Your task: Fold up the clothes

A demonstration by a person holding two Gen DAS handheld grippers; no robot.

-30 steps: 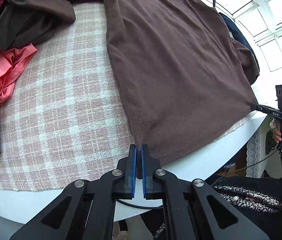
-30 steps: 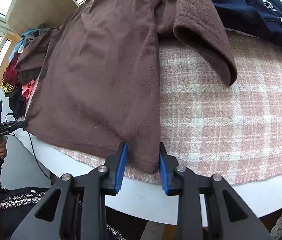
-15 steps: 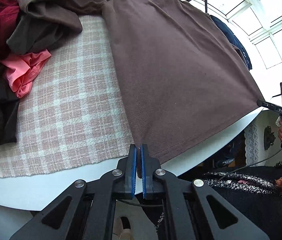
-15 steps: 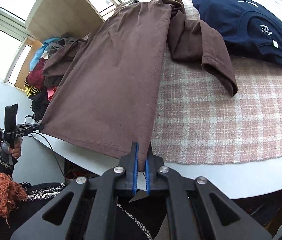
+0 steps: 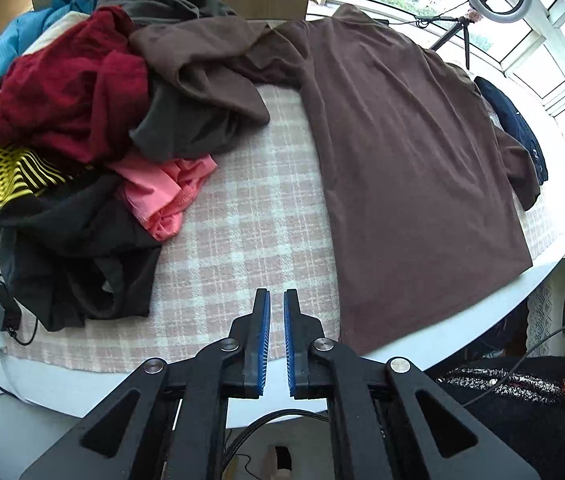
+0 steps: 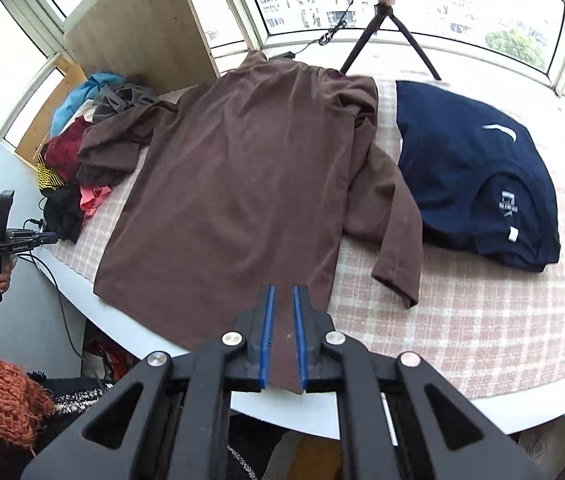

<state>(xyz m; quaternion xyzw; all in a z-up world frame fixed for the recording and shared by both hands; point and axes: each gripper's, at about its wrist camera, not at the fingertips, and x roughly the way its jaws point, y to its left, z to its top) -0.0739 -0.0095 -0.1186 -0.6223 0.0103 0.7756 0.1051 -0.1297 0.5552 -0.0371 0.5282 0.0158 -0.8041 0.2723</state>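
Left wrist view: the left gripper [image 5: 275, 304] is slightly open and empty above the near edge of the table [image 5: 422, 350]. Half a second ago it was clamped on the hem of the brown shirt [image 5: 402, 160], which now lies flat beside a heap of clothes [image 5: 82, 120].

Right wrist view: the right gripper [image 6: 282, 304], previously clamped, is parted over the hem. The shirt is soft and limp; its hem corners and sleeve [image 6: 396, 240] appear the best holds. A folded navy shirt [image 6: 474, 168] lies beside it.
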